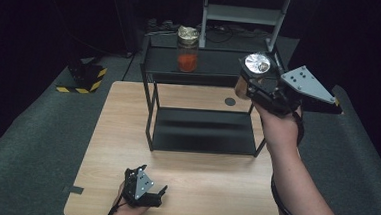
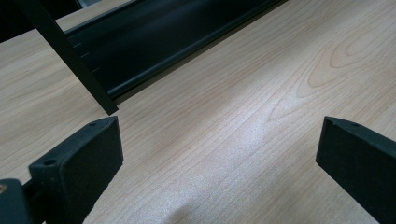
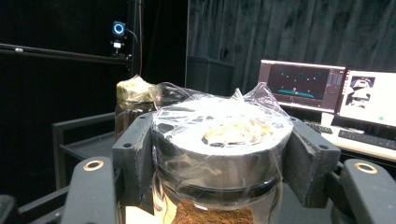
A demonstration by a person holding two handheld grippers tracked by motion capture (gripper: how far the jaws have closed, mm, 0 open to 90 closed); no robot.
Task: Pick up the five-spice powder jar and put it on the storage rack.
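— What do you see from above?
— The right gripper (image 1: 252, 84) holds a jar (image 1: 251, 71) with a wrapped lid up by the right end of the black shelf (image 1: 206, 63); another jar (image 1: 187, 49) with orange filling stands on the top level. The left gripper (image 1: 146, 187) rests low on the table (image 1: 117, 133).

— And the left gripper view?
— Jaws wide apart over bare wood — the shelf's leg (image 2: 74, 60) just ahead.

— The right one?
— Jaws clamped on the jar (image 3: 219, 154) under its lid — brown powder inside.
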